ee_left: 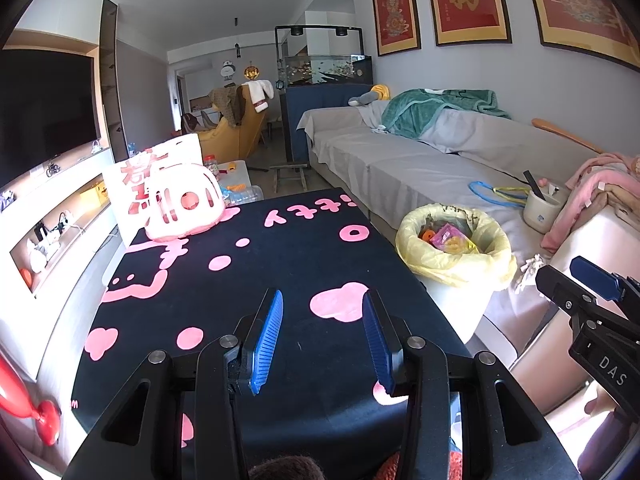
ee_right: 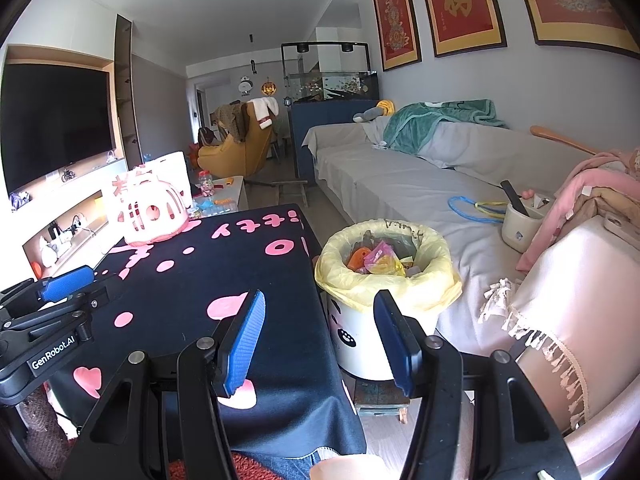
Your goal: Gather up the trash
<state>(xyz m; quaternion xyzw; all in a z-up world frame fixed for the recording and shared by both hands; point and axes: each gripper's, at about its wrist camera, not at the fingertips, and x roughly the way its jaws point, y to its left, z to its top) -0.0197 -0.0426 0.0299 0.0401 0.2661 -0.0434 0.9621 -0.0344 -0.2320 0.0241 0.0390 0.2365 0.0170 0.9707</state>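
Worktop (ee_left: 304, 264) under black cloth with pink shapes, pink basket (ee_left: 184, 200) at its far end. Bin (ee_right: 384, 280), yellow liner, wrappers (ee_right: 380, 260) inside, stood between worktop and sofa (ee_right: 400, 192). Left gripper (ee_left: 322, 336) and right gripper (ee_right: 320, 338): jaws released, empty.

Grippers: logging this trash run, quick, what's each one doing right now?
Left gripper: jaws open, holding nothing.
Right gripper: jaws open, holding nothing.

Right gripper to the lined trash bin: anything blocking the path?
Nothing visible. The right gripper is open and empty, and the trash bin stands just ahead between the table and the sofa, its top uncovered, wrappers already inside.
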